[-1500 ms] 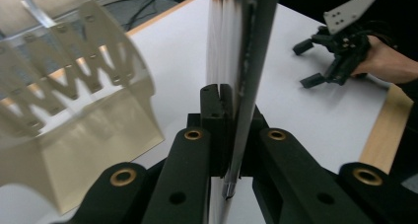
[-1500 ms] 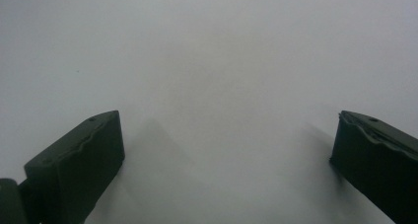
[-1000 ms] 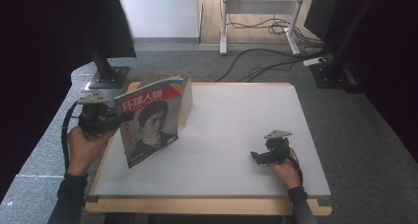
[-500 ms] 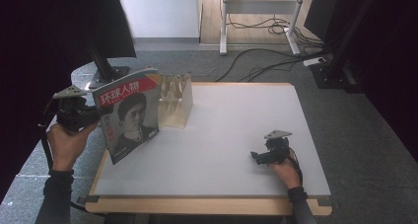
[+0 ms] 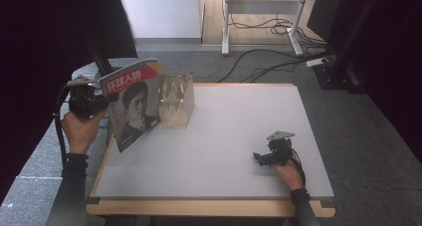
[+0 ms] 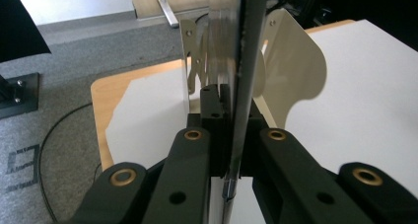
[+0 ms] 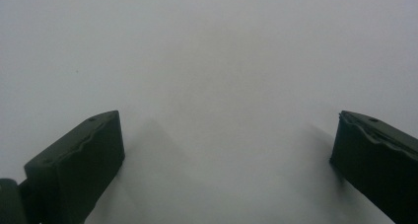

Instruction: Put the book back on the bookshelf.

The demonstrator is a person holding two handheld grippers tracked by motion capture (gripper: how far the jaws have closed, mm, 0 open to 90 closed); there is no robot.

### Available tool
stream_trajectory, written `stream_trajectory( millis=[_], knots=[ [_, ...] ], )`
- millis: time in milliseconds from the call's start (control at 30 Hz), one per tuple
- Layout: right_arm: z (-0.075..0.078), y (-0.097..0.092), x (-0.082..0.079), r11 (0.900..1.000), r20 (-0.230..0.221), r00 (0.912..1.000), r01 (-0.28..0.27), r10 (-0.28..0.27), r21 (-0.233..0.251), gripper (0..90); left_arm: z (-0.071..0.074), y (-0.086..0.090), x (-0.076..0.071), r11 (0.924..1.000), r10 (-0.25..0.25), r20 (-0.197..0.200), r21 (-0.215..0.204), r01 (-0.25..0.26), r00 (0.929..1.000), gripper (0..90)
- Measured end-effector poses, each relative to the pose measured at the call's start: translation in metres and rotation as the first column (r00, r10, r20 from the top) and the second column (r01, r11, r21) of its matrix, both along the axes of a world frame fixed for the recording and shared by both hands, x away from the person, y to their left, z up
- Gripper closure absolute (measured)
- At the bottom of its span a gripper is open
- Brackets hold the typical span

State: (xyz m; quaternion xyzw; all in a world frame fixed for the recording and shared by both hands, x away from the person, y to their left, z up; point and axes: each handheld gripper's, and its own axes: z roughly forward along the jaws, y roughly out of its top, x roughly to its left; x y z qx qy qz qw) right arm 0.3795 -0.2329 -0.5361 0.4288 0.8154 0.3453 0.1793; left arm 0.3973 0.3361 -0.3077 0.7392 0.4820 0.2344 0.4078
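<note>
In the high view, a hand at the left edge of the surface (image 5: 214,151) holds the left gripper (image 5: 102,104), whose jaws are closed on the edge of a magazine (image 5: 132,109). The magazine stands upright and a little tilted over the surface's left rear corner, its cover with a red title band and a portrait facing the camera. Just beside it, to its right, a pale slotted rack (image 5: 175,101) stands on the surface; whether the two touch cannot be told. Well apart, near the front right, the right hand rests the right gripper (image 5: 259,159) on the white top, a grey plate above it.

In the left gripper view, the left gripper (image 6: 229,135) is clamped tight on the magazine (image 6: 246,61), seen edge-on as a thin dark line rising between the jaws. Behind it stands the rack (image 6: 291,71), its cream dividers showing on either side of the magazine.

In the right gripper view, the right gripper (image 7: 226,150) is wide open, its jaws far apart over the bare white surface (image 7: 212,51), holding nothing.
</note>
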Motion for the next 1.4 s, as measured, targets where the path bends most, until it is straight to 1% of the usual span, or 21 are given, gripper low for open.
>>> stream_trajectory(
  millis=[333,500,567,633,700,767,833,867,900,933,967,1033,1067,1100,1133,1200,1267,1300,1333,1367,1400],
  knots=[
    [0.0,0.0,0.0,1.0,-0.001,1.0,0.0,0.0,0.0,0.0,-0.014,-0.018,0.033,0.9991,0.024,0.04,-0.035,-0.023,0.9989,87.0],
    [0.0,0.0,0.0,1.0,-0.001,1.0,-0.001,0.001,0.0,0.0,-0.025,-0.025,0.042,0.9991,0.021,0.083,-0.038,-0.018,0.9963,86.9],
    [0.0,0.0,0.0,1.0,0.001,1.0,0.0,0.0,0.0,0.0,-0.03,-0.024,0.044,0.9987,0.01,0.082,-0.051,-0.006,0.9966,86.6],
    [0.0,0.0,0.0,1.0,0.001,1.0,0.0,0.0,0.0,0.0,-0.033,-0.021,0.044,0.9986,-0.012,0.048,-0.052,0.014,0.9988,86.1],
    [0.0,0.0,0.0,1.0,0.001,1.0,0.0,0.0,0.0,0.0,-0.033,-0.018,0.042,0.999,-0.03,0.005,-0.033,0.031,0.9995,85.7],
    [0.0,0.0,0.0,1.0,0.001,1.0,0.0,0.0,0.0,0.0,-0.031,-0.017,0.04,0.9993,-0.035,-0.038,0.015,0.035,0.9987,84.9],
    [0.0,0.0,0.0,1.0,0.001,1.0,0.0,0.0,0.0,0.0,-0.032,-0.015,0.041,0.9987,-0.04,-0.09,0.028,0.043,0.9952,84.0],
    [0.0,0.0,0.0,1.0,0.001,1.0,0.0,0.0,-0.001,0.0,-0.033,-0.014,0.041,0.9984,-0.031,-0.096,0.045,0.036,0.9949,83.8],
    [0.0,0.0,0.0,1.0,0.0,1.0,0.0,0.0,0.0,0.0,-0.034,-0.013,0.042,0.9984,-0.019,-0.101,0.051,0.025,0.9947,84.4],
    [0.0,0.0,0.0,1.0,0.002,1.0,-0.002,0.002,-0.002,0.0,-0.036,-0.012,0.042,0.9982,-0.008,-0.086,0.059,0.013,0.9962,85.7],
    [0.0,0.0,0.0,1.0,-0.001,1.0,0.0,0.0,-0.001,0.0,-0.037,-0.011,0.041,0.9989,0.001,-0.066,0.048,0.002,0.9978,86.3],
    [0.0,0.0,0.0,1.0,-0.001,1.0,0.001,-0.001,0.0,0.0,-0.04,-0.006,0.042,0.9998,0.017,-0.026,-0.007,-0.018,0.9995,86.9],
    [0.0,0.0,0.0,1.0,0.0,1.0,0.001,-0.001,0.0,0.0,-0.044,-0.001,0.043,0.9972,0.024,-0.011,-0.07,-0.025,0.9996,87.0],
    [0.0,0.0,0.0,1.0,0.0,1.0,0.001,-0.001,0.0,0.0,-0.044,-0.001,0.043,0.9972,0.024,-0.011,-0.07,-0.025,0.9996,87.0],
    [0.0,0.0,0.0,1.0,-0.001,1.0,0.001,-0.001,0.0,0.0,-0.045,0.0,0.044,0.996,0.024,-0.011,-0.086,-0.025,0.9997,86.9],
    [0.0,0.0,0.0,1.0,0.0,1.0,0.001,-0.001,0.0,0.0,-0.047,0.002,0.044,0.9955,0.033,-0.003,-0.088,-0.033,0.9994,86.8],
    [0.0,0.0,0.0,1.0,-0.001,1.0,0.001,-0.001,0.0,0.0,-0.049,0.005,0.045,0.9949,0.019,-0.021,-0.099,-0.021,0.9996,85.5],
    [0.0,0.0,0.0,1.0,0.0,1.0,0.001,-0.001,0.0,0.0,-0.05,0.005,0.045,0.9955,0.015,-0.037,-0.093,-0.019,0.9992,77.7],
    [0.0,0.0,0.0,1.0,0.0,1.0,0.001,-0.001,0.0,0.0,-0.051,0.004,0.046,0.9969,0.012,-0.058,-0.077,-0.016,0.9983,77.7],
    [0.0,0.0,0.0,1.0,0.0,1.0,0.001,-0.001,0.0,0.0,-0.052,0.002,0.046,0.9983,0.016,-0.062,-0.054,-0.02,0.9979,74.5],
    [0.0,0.0,0.0,1.0,-0.001,1.0,0.0,0.0,0.0,0.0,-0.053,0.0,0.046,0.999,0.019,-0.053,-0.041,-0.021,0.9984,66.1]
  ],
)
